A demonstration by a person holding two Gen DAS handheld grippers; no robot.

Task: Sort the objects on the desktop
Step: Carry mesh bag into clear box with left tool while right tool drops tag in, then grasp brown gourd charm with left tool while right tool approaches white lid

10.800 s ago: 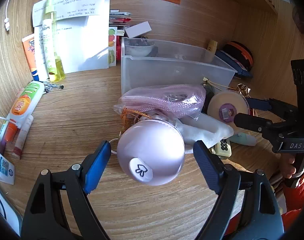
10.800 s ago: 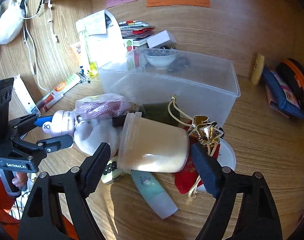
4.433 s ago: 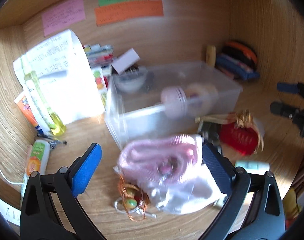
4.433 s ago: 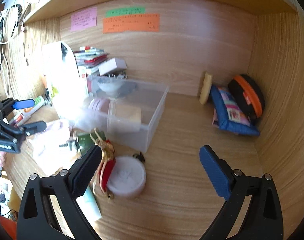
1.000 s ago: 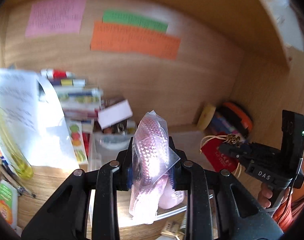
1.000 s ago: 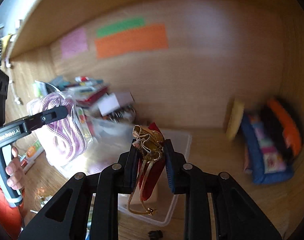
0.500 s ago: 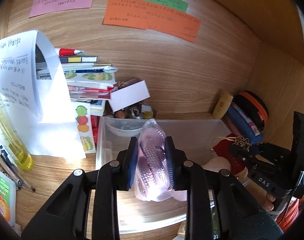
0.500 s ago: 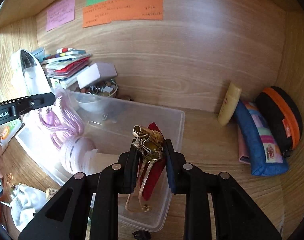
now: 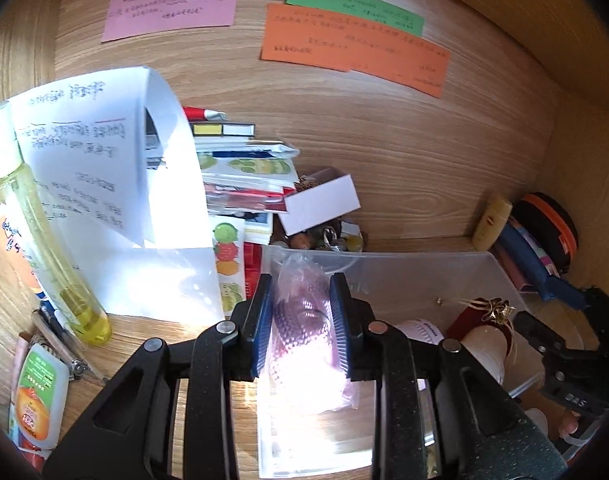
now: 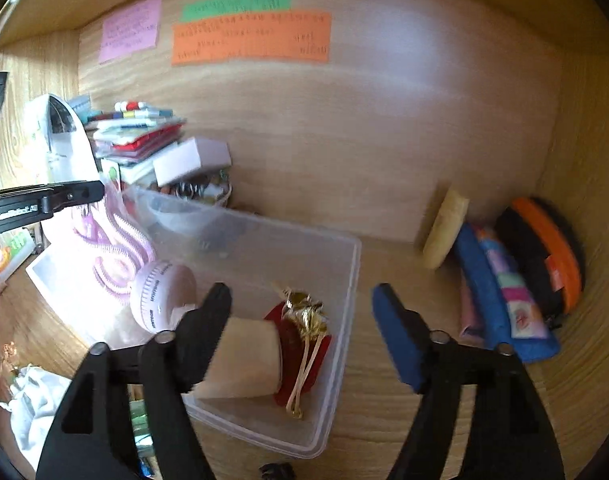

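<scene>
My left gripper [image 9: 300, 326] is shut on a clear bag of pink items [image 9: 304, 344] and holds it inside the near-left part of the clear plastic bin [image 9: 500, 276]. The bag also shows in the right wrist view [image 10: 108, 252]. My right gripper [image 10: 300, 336] is open and empty above the bin's right end [image 10: 350, 280]. Below it in the bin lie a red pouch with gold cord [image 10: 304, 344], a cream jar [image 10: 244, 356] and a pink round fan [image 10: 160, 294].
A paper sheet [image 9: 104, 184], a yellow bottle [image 9: 48, 252] and stacked booklets [image 9: 240, 176] stand at the left. A white bowl [image 10: 176, 216] sits in the bin's far end. Pencil cases [image 10: 516, 280] lean at the right wall. A white cloth bag [image 10: 36, 404] lies before the bin.
My right gripper has opened and let the red pouch drop into the bin. My left gripper has lowered the pink bag further into the bin.
</scene>
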